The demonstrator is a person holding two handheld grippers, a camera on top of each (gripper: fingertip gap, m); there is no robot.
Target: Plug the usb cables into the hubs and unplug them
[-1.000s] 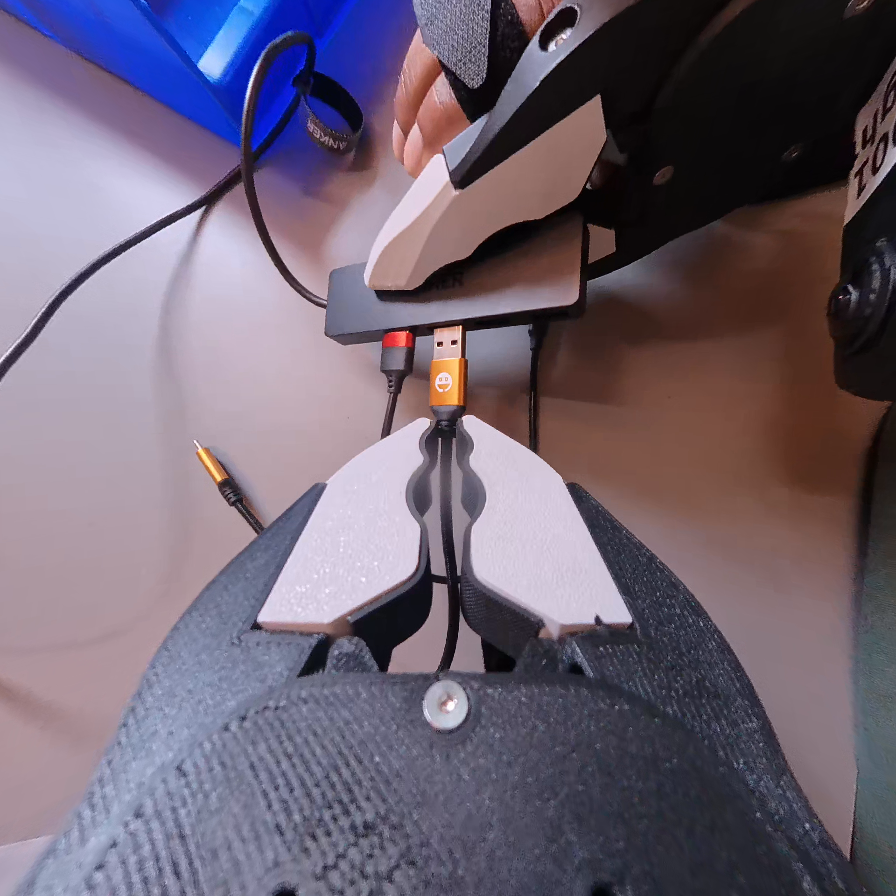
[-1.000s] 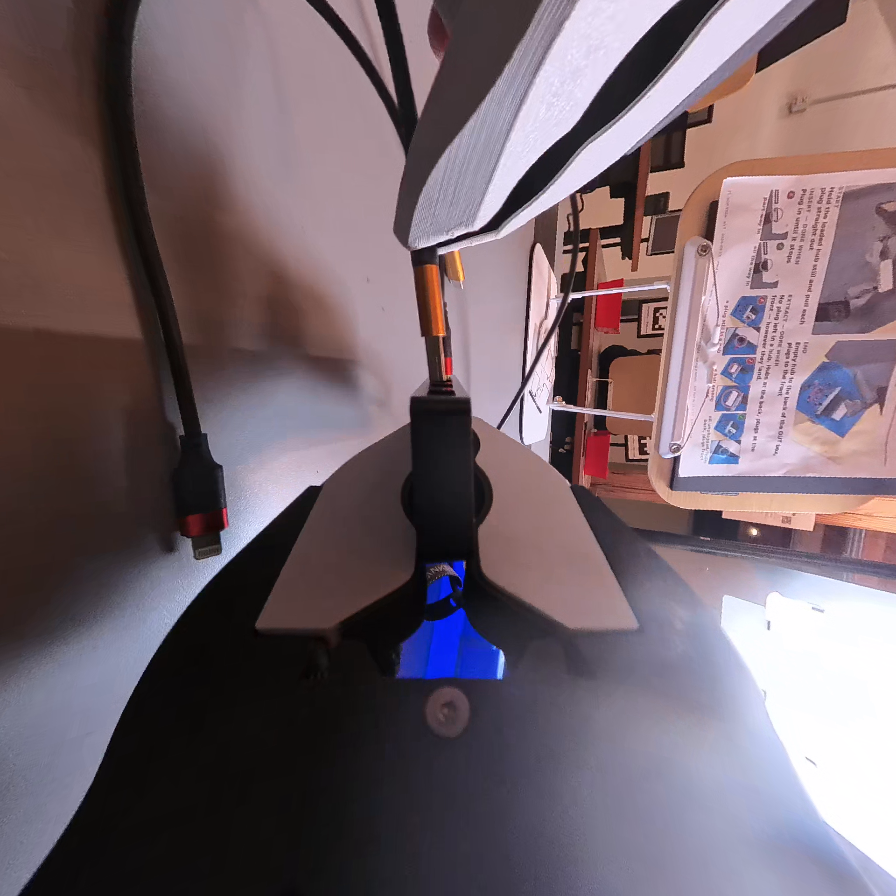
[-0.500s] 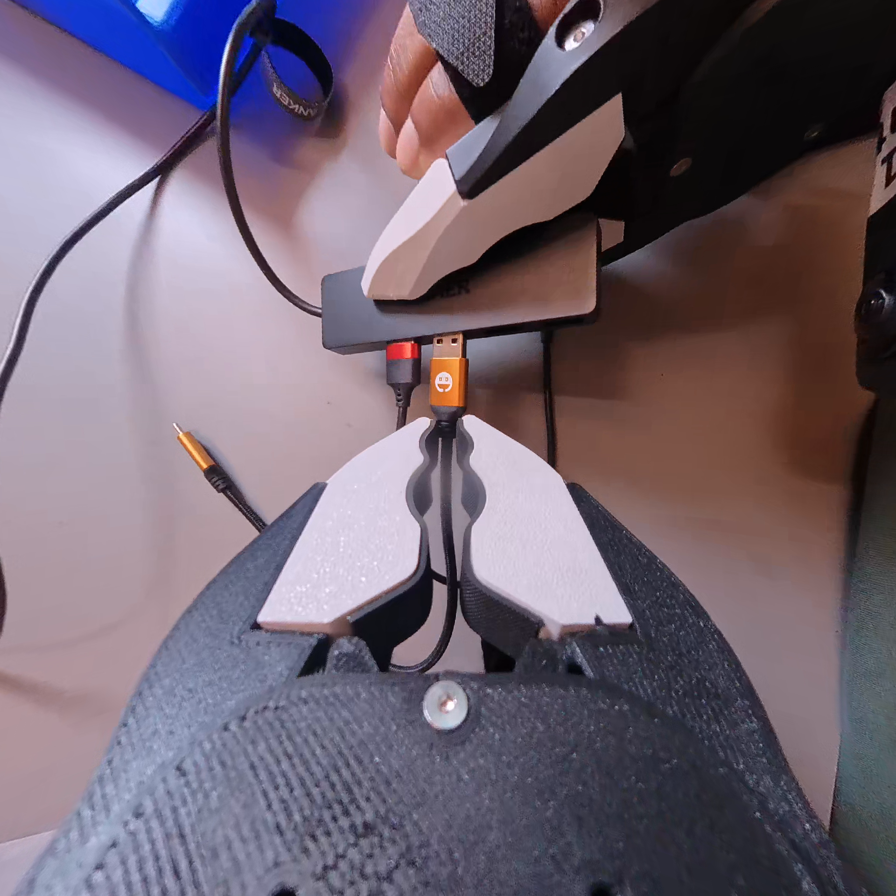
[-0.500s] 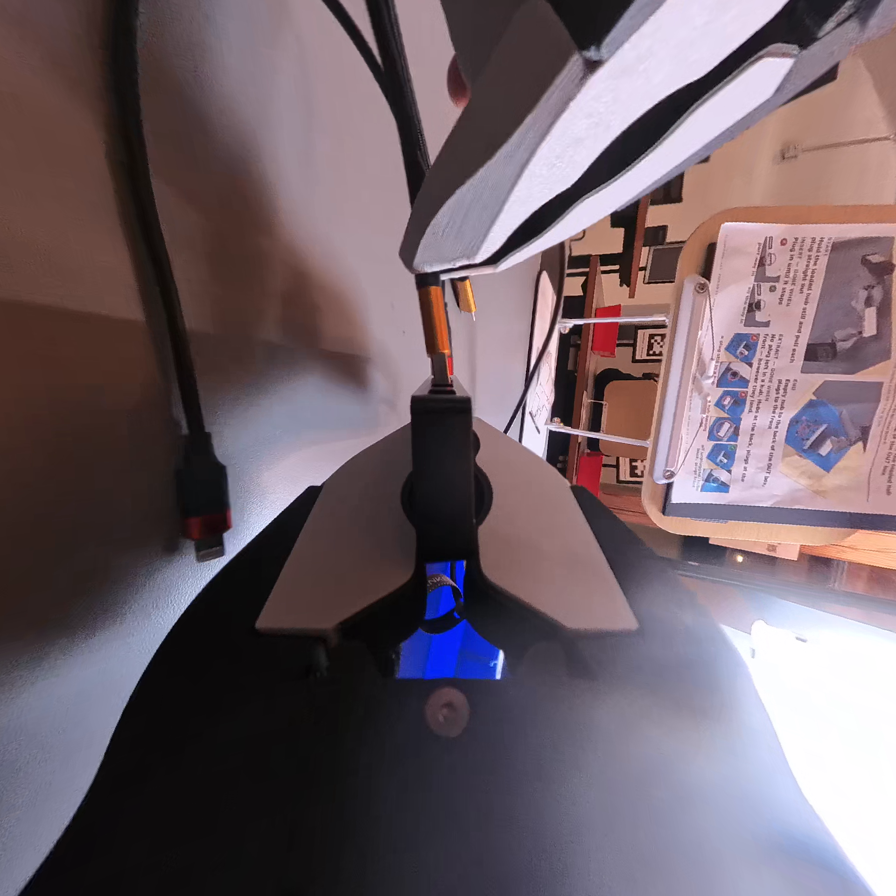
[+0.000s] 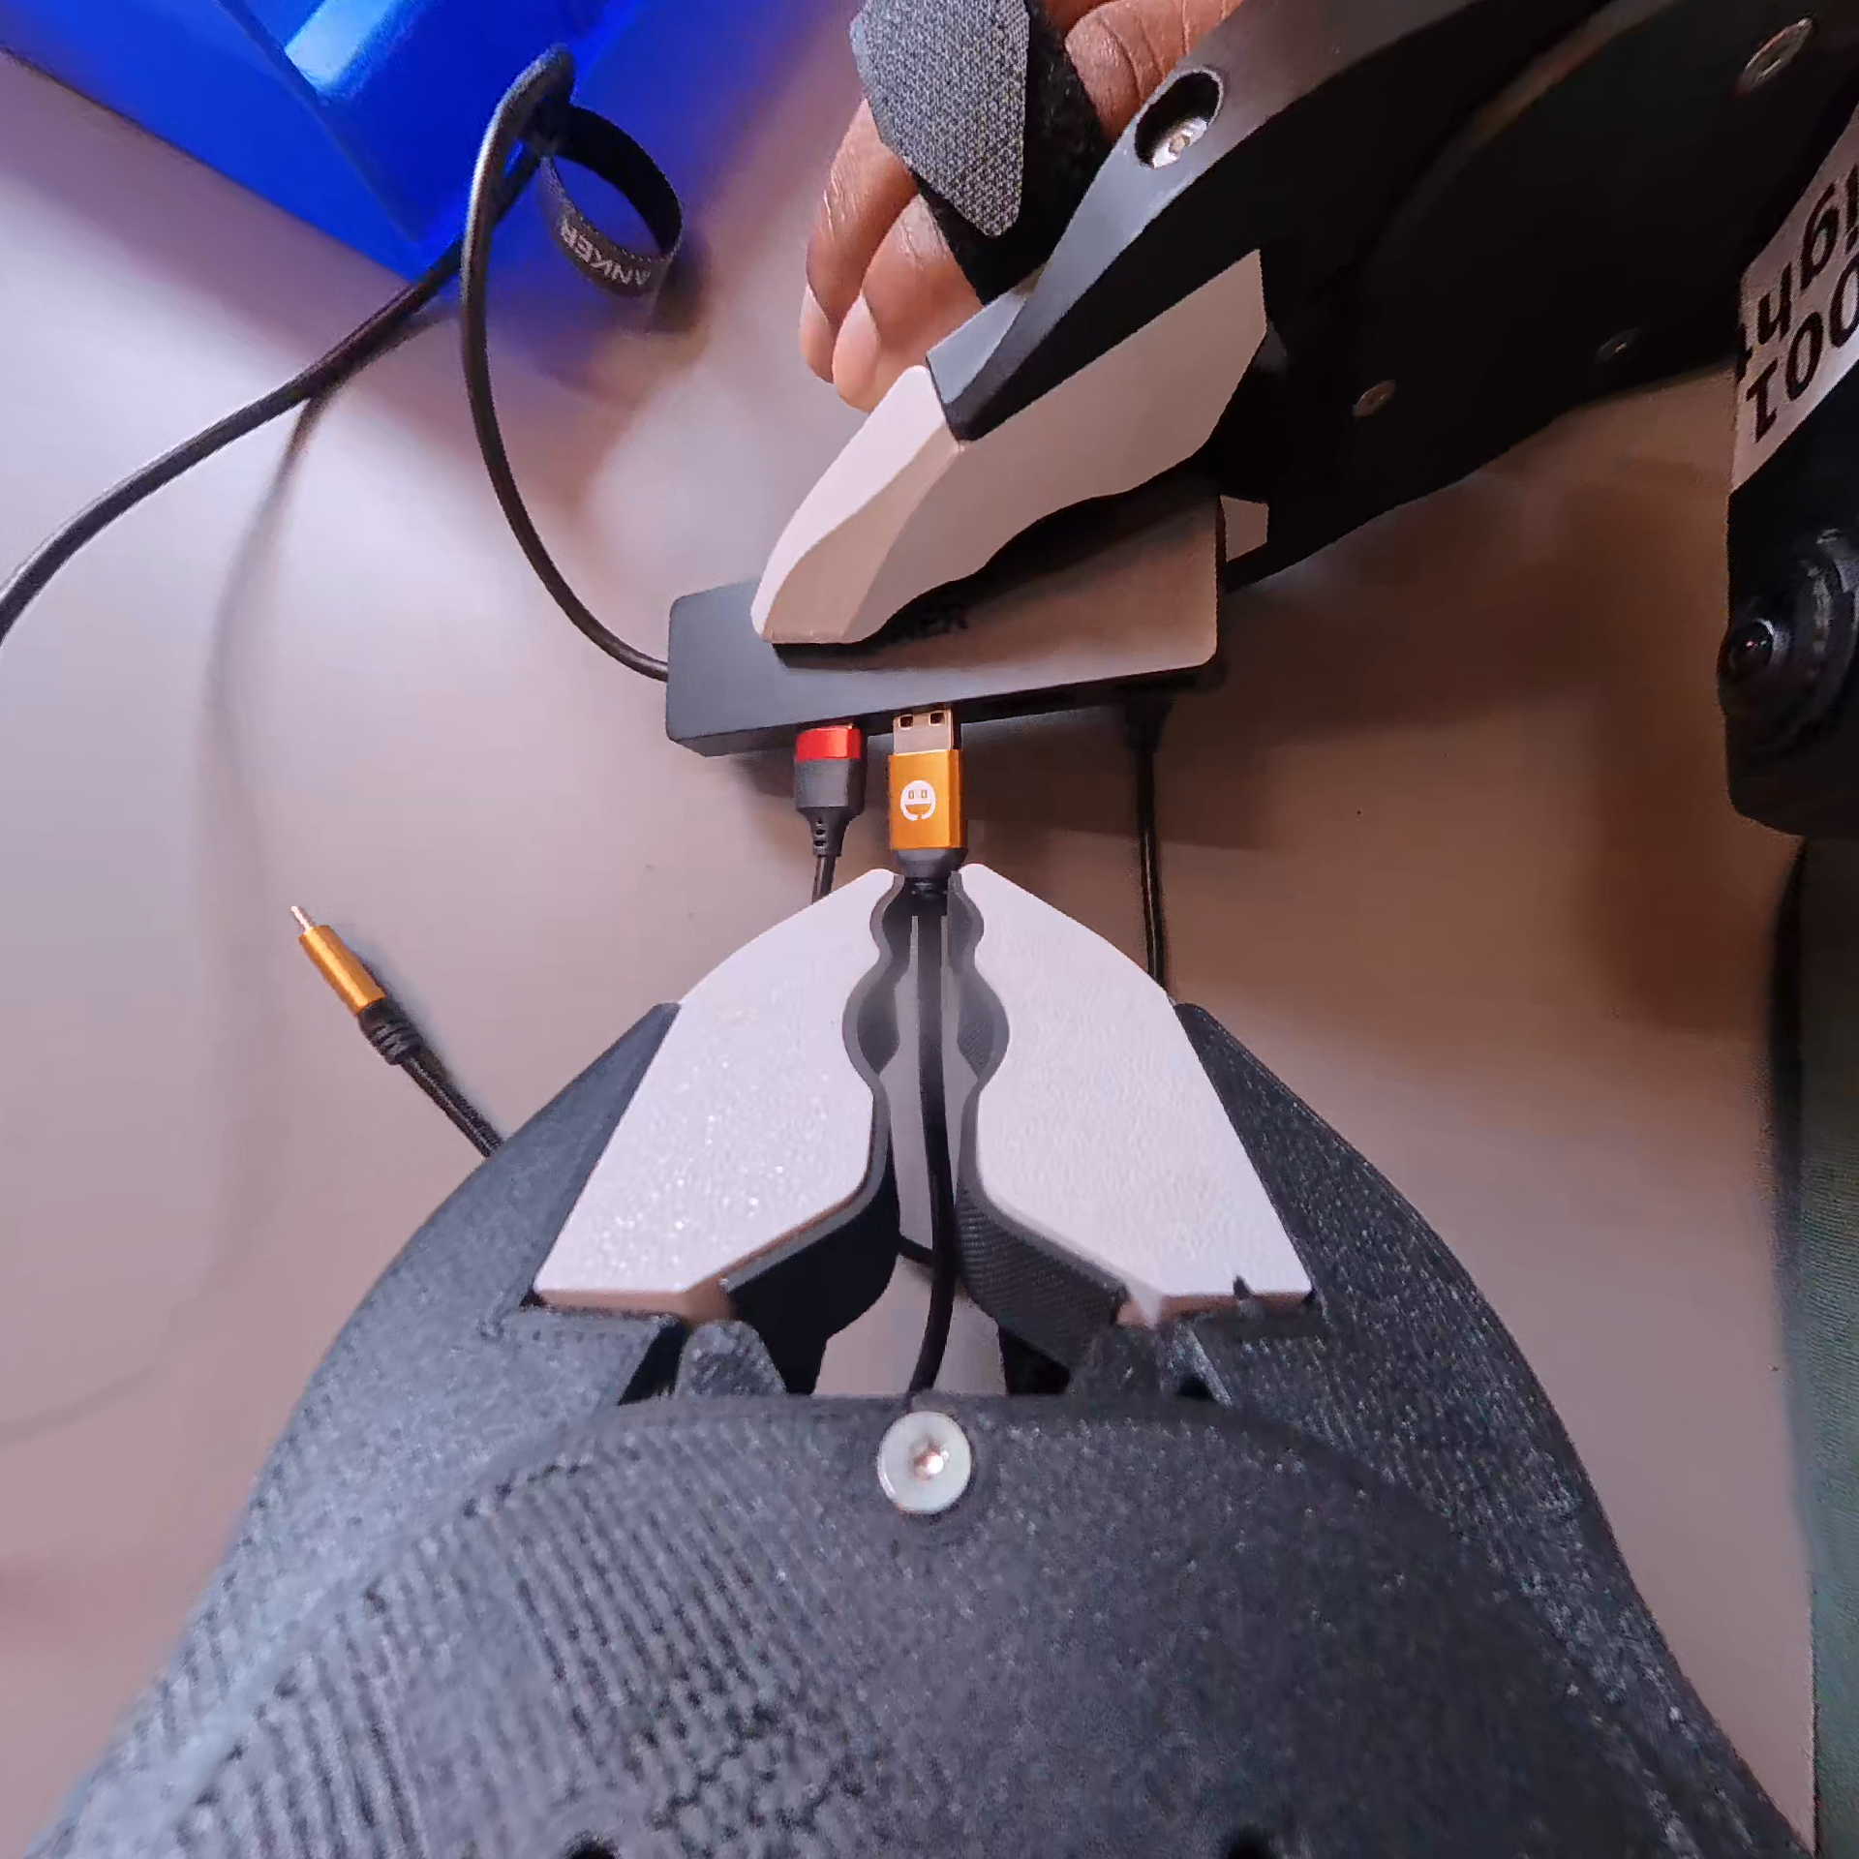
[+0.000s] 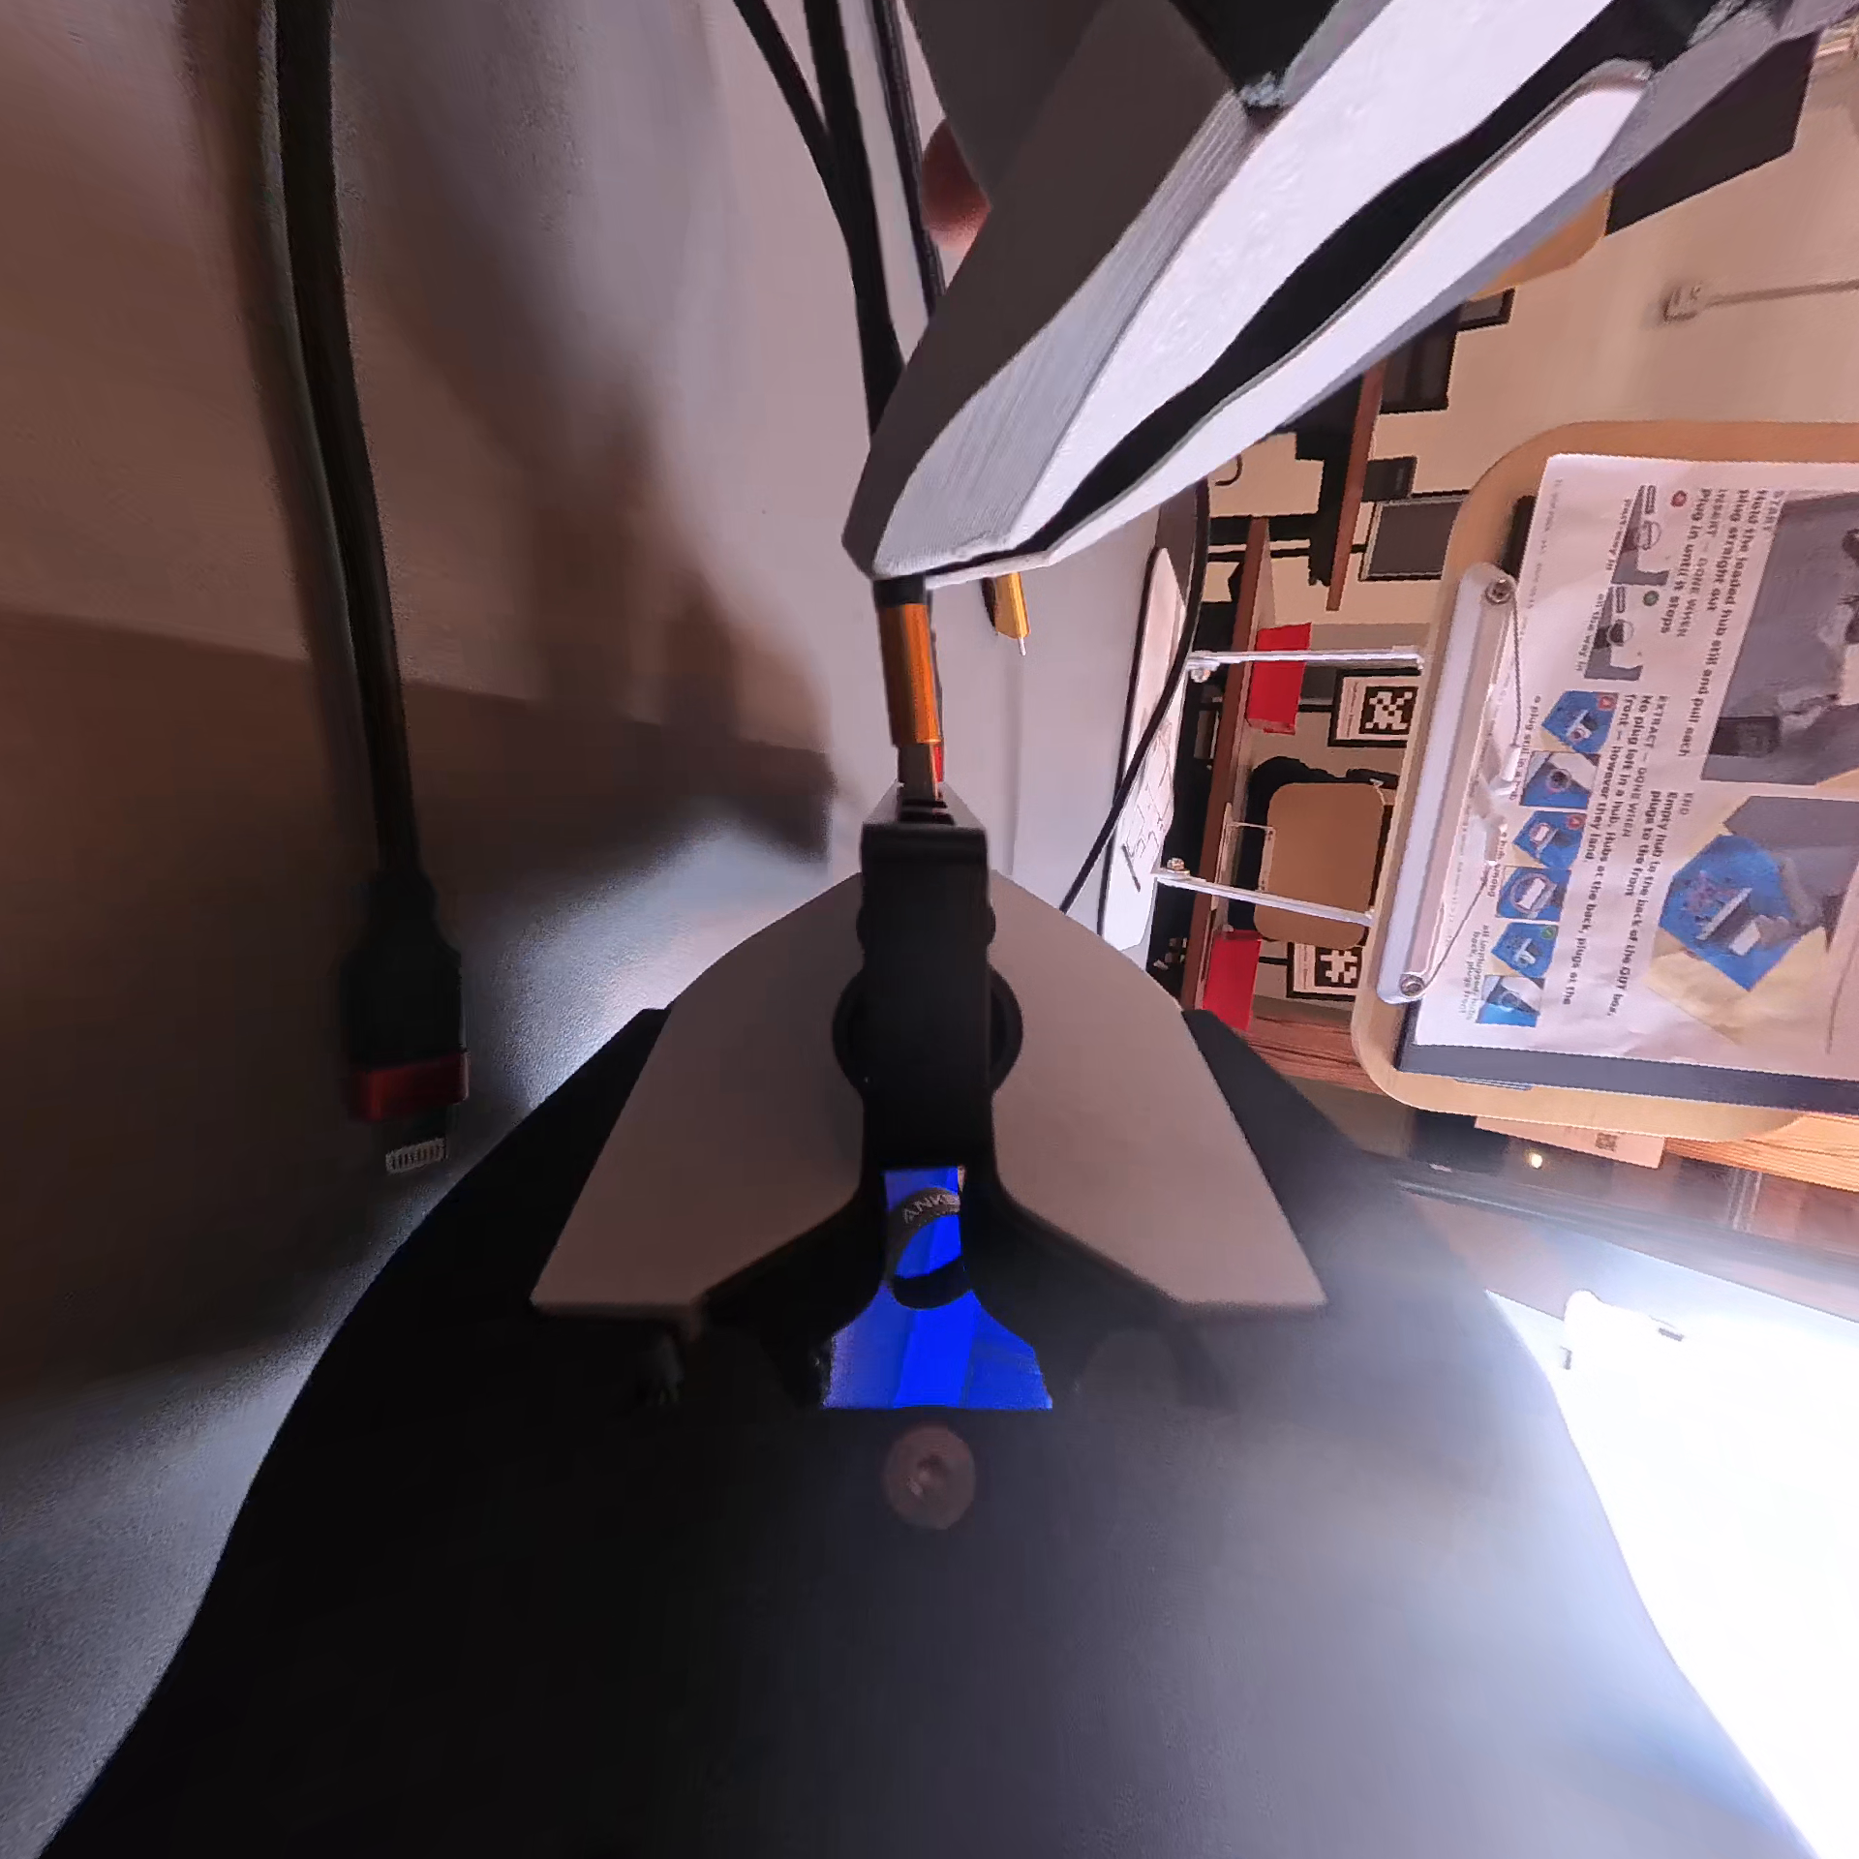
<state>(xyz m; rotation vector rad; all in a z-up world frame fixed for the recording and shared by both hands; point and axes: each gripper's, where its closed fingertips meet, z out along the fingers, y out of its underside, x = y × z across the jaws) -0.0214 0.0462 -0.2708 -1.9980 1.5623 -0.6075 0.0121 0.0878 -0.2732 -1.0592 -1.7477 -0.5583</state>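
The black hub [image 5: 719,684] lies flat on the table, and my right gripper [image 6: 923,880] is shut on it; its grey fingers [image 5: 966,523] clamp the hub from above in the left wrist view. My left gripper [image 5: 925,885] is shut on the black cable just behind the orange USB plug [image 5: 923,800]. The plug's metal end meets the hub's front face, with part of the shell showing. A red plug [image 5: 830,754] sits in the port to its left. In the right wrist view the hub [image 6: 920,956] is end-on with the orange plug [image 6: 908,684] at its tip.
A loose orange connector [image 5: 337,971] lies on the table at the left. A blue bin [image 5: 332,91] is at the back left. A black-and-red connector [image 6: 407,1066] lies left of the right gripper. A clipboard with a printed sheet [image 6: 1610,754] stands on the right. The grippers' ends are close to 6 centimeters from one another.
The orange plug has edged toward the hub, so less of its metal end shows. Both grippers keep their grips, and the view has shifted only slightly.
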